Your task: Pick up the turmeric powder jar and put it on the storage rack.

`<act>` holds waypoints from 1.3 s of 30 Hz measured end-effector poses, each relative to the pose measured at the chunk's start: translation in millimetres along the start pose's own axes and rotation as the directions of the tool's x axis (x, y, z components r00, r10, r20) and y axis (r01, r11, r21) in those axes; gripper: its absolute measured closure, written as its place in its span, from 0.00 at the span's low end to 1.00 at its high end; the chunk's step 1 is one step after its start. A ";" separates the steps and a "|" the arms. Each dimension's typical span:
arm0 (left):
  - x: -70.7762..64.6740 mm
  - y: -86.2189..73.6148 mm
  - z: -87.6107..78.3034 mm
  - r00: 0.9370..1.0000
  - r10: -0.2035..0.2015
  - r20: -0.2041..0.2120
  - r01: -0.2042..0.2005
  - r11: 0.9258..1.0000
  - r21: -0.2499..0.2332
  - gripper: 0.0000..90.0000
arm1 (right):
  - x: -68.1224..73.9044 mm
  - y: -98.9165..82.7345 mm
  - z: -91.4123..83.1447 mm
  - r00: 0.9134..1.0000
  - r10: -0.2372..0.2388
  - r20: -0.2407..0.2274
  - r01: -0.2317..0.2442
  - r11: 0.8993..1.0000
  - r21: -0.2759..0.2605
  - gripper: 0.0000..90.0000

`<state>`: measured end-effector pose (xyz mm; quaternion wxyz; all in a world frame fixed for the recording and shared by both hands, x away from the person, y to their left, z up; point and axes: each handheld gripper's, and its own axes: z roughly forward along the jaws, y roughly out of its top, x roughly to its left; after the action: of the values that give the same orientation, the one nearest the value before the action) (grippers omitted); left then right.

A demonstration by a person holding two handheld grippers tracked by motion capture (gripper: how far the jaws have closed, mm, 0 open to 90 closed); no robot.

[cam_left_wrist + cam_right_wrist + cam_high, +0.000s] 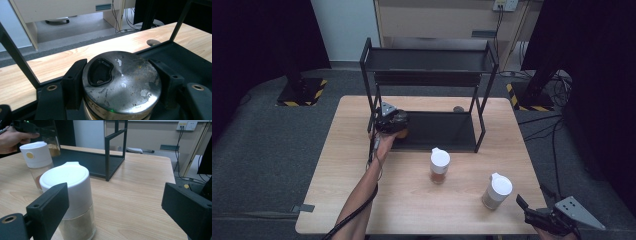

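Note:
A glass jar with a scuffed metal lid sits between the jaws of my left gripper, which is shut on it. In the high view this gripper holds the jar at the front left corner of the black rack's lower shelf. Two white-capped jars stand on the table: one with brown contents mid-table, and one with pale contents to the right. My right gripper is open near the table's front right corner. The pale jar stands just beyond its left jaw, outside the gap.
The two-tier black rack stands at the back of the wooden table; its upright posts frame the lower shelf. A small round metal disc lies on the table behind the rack. A cabinet and cables lie beyond.

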<state>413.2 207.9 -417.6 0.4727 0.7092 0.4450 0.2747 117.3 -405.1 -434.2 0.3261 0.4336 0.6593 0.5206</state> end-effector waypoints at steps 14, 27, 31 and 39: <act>1.4 -9.6 3.7 1.000 -0.014 -0.010 0.014 1.000 0.017 0.37 | 0.3 0.2 0.1 1.000 -0.002 -0.001 0.002 1.000 0.001 0.09; 2.4 -12.9 4.5 1.000 -0.023 -0.007 0.023 1.000 0.005 0.37 | 0.2 0.0 -0.1 1.000 -0.002 -0.002 0.002 1.000 -0.001 0.08; 2.4 -13.3 4.6 1.000 -0.021 -0.006 0.021 1.000 0.004 0.37 | 0.0 -0.1 -0.1 1.000 -0.002 -0.003 0.002 1.000 -0.002 0.09; 3.1 -11.6 4.8 1.000 -0.031 -0.007 0.031 0.999 0.011 0.37 | 0.2 -0.2 0.0 1.000 -0.002 -0.002 0.002 1.000 -0.002 0.08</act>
<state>414.2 210.3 -430.2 0.4714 0.7041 0.4590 0.2673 117.2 -405.0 -434.3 0.3265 0.4320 0.6595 0.5213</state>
